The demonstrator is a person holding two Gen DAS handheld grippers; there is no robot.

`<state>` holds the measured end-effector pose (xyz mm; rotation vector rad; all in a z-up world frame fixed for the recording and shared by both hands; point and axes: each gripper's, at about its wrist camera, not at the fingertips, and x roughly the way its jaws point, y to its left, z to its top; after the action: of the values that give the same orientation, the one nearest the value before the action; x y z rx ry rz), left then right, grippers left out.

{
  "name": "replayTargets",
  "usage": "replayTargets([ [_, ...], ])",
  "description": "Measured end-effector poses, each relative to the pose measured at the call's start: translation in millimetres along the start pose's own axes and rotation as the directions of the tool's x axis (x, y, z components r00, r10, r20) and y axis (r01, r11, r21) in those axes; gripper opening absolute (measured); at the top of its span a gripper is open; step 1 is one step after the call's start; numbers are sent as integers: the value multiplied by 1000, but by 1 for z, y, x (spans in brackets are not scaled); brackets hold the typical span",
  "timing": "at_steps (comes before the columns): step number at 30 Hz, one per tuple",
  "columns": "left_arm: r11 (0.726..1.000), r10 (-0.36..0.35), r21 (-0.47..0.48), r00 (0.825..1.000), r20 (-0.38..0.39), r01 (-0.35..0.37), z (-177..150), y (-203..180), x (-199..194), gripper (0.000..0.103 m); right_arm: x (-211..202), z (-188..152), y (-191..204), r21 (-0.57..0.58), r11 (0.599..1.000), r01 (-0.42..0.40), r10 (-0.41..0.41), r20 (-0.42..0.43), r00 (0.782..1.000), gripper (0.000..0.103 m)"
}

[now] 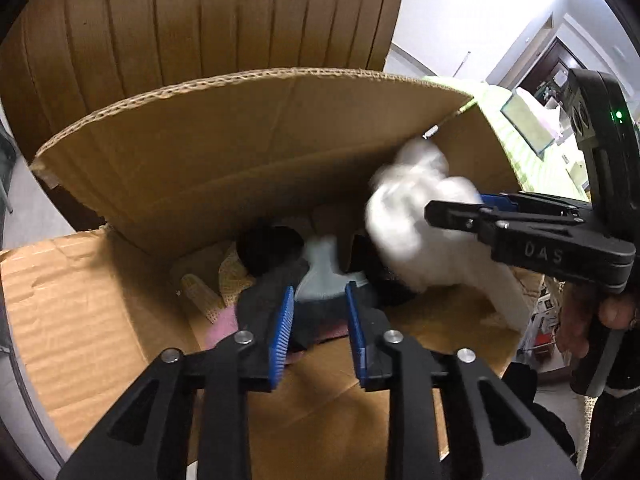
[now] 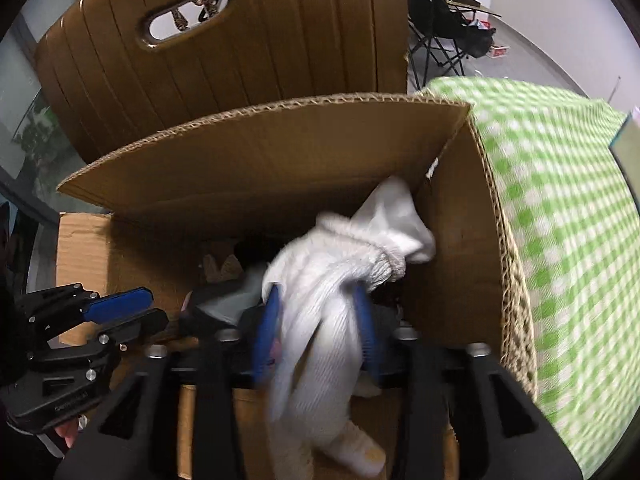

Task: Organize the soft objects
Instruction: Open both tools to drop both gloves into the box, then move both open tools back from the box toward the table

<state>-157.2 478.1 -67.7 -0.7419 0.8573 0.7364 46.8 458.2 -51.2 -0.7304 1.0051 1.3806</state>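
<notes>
Cardboard box [image 1: 224, 168]: open-topped, corrugated, its rear flap standing upright. A brown ribbed chair back [image 1: 208, 32] with an oval handle slot rises directly behind it.

Contents, left part of the box floor: a cream knitted glove [image 1: 200, 292], a pink cloth [image 1: 224, 326] just beside it, and dark fabric items [image 1: 268, 248] piled in the middle. A pale blue-white cloth [image 1: 324, 276] lies among the dark pieces.

Left gripper [image 1: 319, 312]: held over the middle of the box, blue-padded fingers [image 1: 282, 320] spread apart, nothing between them. In the right wrist view it appears at the lower left edge [image 2: 120, 312], its fingertips likewise parted and empty.

White knit glove [image 2: 320, 304]: ribbed, with an elastic cuff, suspended inside the right part of the box, near the right wall. A second white cloth [image 2: 396, 220] is bunched behind its cuff, touching it; whether the two are one bundle cannot be told. The glove's lower end [image 2: 360, 452], hanging toward the box floor, shows yellowish fingertips.

Right gripper [image 2: 318, 316]: fingers pinching the white knit glove at its middle, blue pads pressed against either side of the fabric. Seen from the left wrist camera [image 1: 452, 210], it enters from the right, a hand [image 1: 600, 312] wrapped around its handle.

Green-and-white checked cloth [image 2: 560, 220]: drapes a surface just beside the box's right wall.
</notes>
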Motion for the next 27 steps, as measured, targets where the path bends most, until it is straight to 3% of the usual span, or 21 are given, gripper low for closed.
replayTargets([
  [3, 1000, 7, -1, 1000, 26, -7, 0, -3, -6, 43, -8, -6, -2, 25, 1000, -2, 2, 21, 1000, 52],
  [5, 1000, 20, -10, 998, 57, -20, 3, -1, -13, 45, -16, -9, -6, 43, 999, -7, 5, 42, 999, 56],
  [15, 999, 53, -8, 979, 198, -52, 7, -22, -48, 47, -55, -39, -30, 127, 992, -22, 3, 145, 989, 58],
  [19, 997, 66, 6, 956, 285, -71, 10, -39, -66, 47, -74, -41, -36, 137, 991, -5, -26, 226, 974, 58],
  [21, 995, 87, 10, 935, 344, -96, 12, -49, -78, 47, -92, -44, -42, 144, 990, -10, -34, 304, 952, 58],
  [22, 994, 101, 10, 920, 379, -113, 12, -53, -85, 48, -105, -48, -43, 139, 990, -5, -47, 371, 927, 58],
  [23, 991, 119, 10, 893, 435, -137, 11, -61, -95, 55, -117, -51, -44, 130, 991, 4, -61, 432, 900, 60],
  [24, 989, 129, 8, 873, 471, -150, 10, -65, -103, 62, -130, -54, -44, 121, 992, 21, -79, 498, 864, 65],
  [26, 983, 158, -15, 800, 579, -183, 3, -76, -125, 70, -160, -64, -45, 111, 991, 68, -124, 640, 758, 69],
  [27, 980, 171, -24, 772, 612, -198, 1, -79, -133, 76, -167, -66, -45, 110, 991, 82, -135, 671, 729, 70],
])
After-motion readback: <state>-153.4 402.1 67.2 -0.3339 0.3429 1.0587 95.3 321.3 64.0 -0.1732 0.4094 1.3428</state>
